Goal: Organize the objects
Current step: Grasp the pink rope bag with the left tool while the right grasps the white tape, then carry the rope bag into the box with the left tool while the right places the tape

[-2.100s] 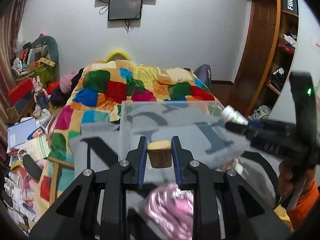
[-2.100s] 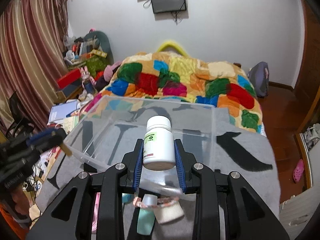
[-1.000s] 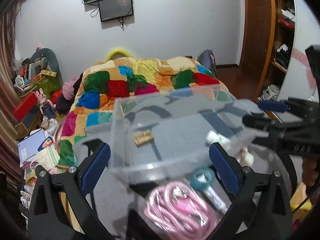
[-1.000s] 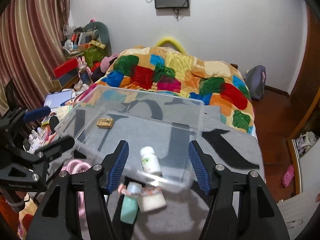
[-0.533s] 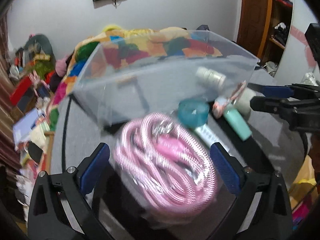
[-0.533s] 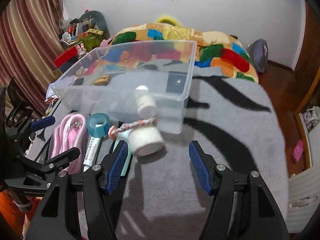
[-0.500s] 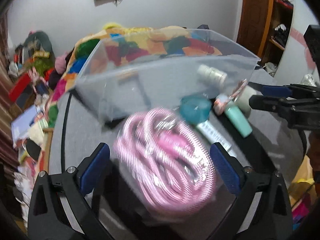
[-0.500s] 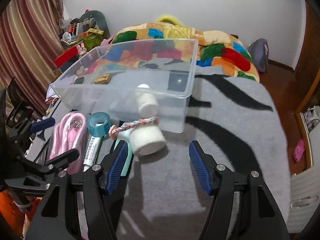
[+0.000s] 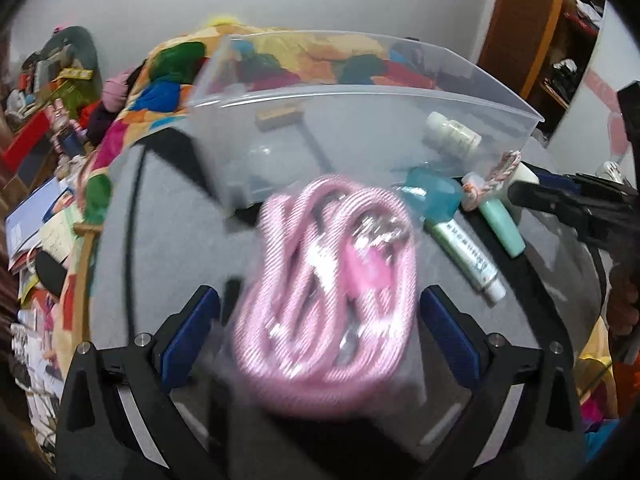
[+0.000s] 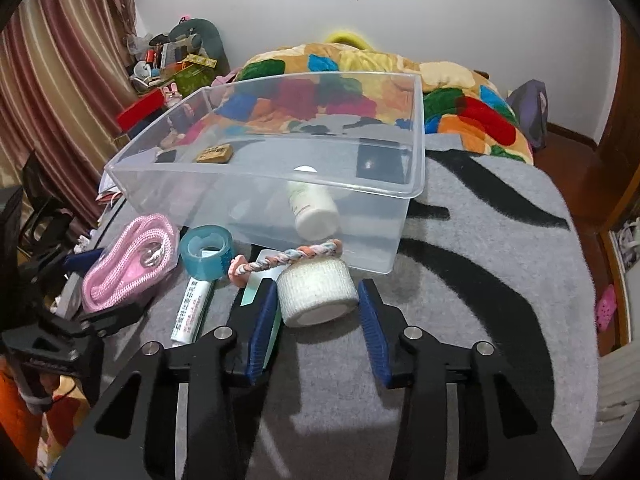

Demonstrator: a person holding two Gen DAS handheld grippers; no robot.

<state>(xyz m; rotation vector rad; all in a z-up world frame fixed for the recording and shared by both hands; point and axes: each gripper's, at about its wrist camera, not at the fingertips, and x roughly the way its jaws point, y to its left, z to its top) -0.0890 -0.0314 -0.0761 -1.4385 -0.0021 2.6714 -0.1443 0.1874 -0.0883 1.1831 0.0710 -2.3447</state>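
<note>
Left gripper (image 9: 320, 320) spread wide around a pink rope coil (image 9: 328, 280); right gripper (image 10: 318, 324) open, straddling a white gauze roll (image 10: 316, 292) beside a clear bin (image 10: 416, 128).

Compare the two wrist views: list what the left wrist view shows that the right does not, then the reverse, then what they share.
Only the left wrist view shows the left tool from behind, open around the pink rope, and a wooden shelf unit.

Only the right wrist view shows the right tool from behind, open around the white bandage roll, plus the striped curtain.

Both show the clear bin holding a white bottle and a wooden block, the teal tape roll and the white tube.
</note>
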